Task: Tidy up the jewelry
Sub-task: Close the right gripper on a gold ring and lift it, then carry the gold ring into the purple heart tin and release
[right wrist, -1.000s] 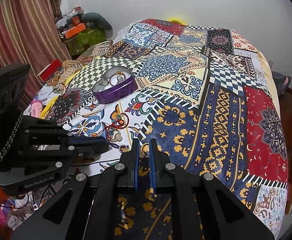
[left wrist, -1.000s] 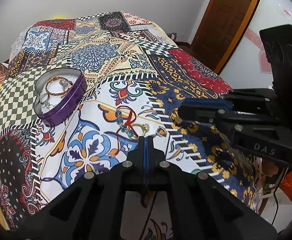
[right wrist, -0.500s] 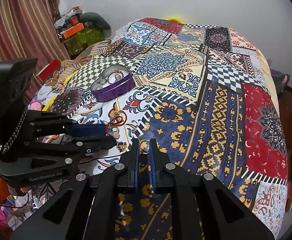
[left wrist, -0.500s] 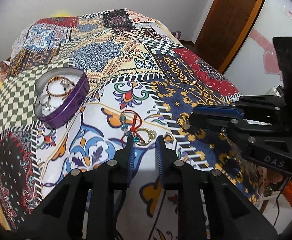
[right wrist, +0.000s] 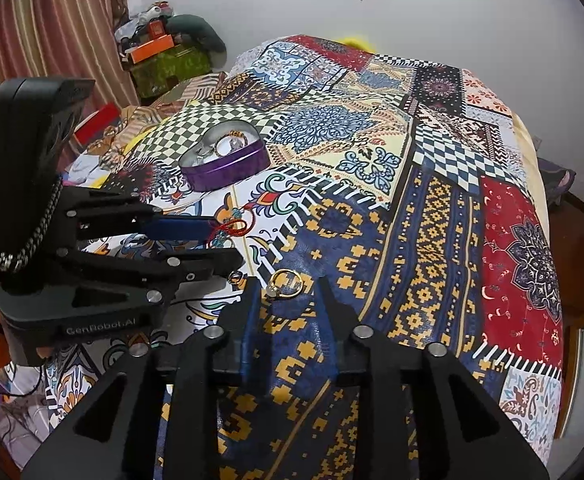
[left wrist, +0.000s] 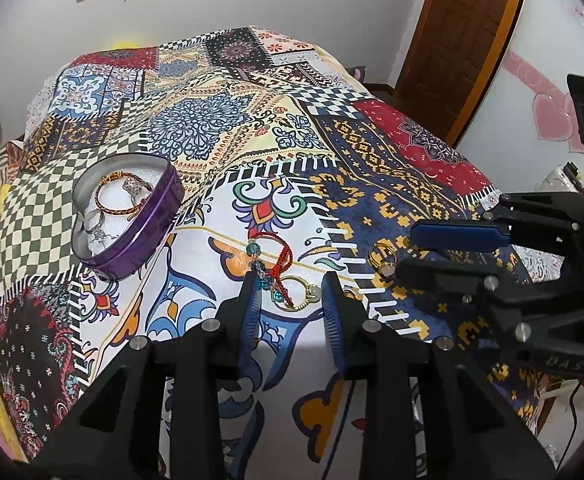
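Both claws are opening, empty: the left claw (left wrist: 290, 280) straddles the red-thread bracelet (left wrist: 280, 258), the right claw (right wrist: 288, 292) the gold ring (right wrist: 285, 284). Each should drop straight, pinch without snagging the bedspread (left wrist: 220, 128), then carry to the purple tin (left wrist: 132, 216) at ten o'clock.

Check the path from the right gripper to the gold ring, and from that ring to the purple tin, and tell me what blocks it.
Nothing lies between the opening right gripper and the gold ring. Toward the purple tin, the left gripper and the red cord bracelet lie across the straight line over the bedspread.
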### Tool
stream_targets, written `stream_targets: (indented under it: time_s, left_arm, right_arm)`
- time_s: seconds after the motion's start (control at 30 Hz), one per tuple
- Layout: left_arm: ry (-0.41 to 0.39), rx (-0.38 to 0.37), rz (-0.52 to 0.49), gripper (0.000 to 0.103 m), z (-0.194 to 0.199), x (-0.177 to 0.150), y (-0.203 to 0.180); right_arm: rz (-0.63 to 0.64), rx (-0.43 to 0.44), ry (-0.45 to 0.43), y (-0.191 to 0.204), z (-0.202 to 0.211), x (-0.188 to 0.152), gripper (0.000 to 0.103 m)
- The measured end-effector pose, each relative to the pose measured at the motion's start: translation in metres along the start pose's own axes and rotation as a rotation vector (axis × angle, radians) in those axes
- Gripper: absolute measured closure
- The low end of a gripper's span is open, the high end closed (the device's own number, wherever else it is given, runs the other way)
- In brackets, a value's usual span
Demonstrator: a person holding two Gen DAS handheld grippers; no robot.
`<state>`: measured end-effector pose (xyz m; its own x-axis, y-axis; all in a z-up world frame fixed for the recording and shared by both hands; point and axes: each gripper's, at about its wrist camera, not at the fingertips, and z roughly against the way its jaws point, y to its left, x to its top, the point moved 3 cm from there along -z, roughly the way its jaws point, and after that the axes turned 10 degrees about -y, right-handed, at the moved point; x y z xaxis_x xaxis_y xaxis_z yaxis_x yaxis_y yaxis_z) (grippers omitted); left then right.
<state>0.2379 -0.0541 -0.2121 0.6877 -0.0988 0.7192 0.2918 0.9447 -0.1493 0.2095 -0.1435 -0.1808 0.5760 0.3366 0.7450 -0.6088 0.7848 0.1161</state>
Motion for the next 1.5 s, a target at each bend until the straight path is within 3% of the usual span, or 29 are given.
stream_targets:
  time_s: [0.1, 0.57, 0.67, 0.9, 1.17, 1.5]
  left_arm:
    - [-0.007, 0.001, -0.008, 0.078, 0.0, -0.001, 0.001]
    - [-0.025, 0.019, -0.036, 0.078, 0.022, -0.012, 0.002]
    - [-0.034, 0.018, -0.032, 0.078, 0.03, -0.012, 0.002]
    - [-0.067, 0.0, -0.031, 0.078, 0.045, -0.005, -0.004]
    - [-0.071, 0.019, -0.048, 0.078, 0.059, -0.013, -0.009]
    - [-0.143, 0.067, 0.013, 0.078, 0.082, 0.002, 0.016]
  right_arm:
    - [0.013, -0.009, 0.004, 0.002, -0.002, 0.0, 0.076]
    - [0.04, -0.038, 0.008, 0.006, -0.018, 0.0, 0.076]
    - [0.044, -0.04, 0.001, 0.007, -0.017, 0.0, 0.085]
    - [0.032, -0.03, -0.006, 0.009, -0.013, 0.003, 0.085]
    - [0.022, -0.024, -0.04, 0.013, 0.001, 0.01, 0.085]
    - [0.01, -0.01, -0.108, 0.022, 0.016, 0.035, 0.085]
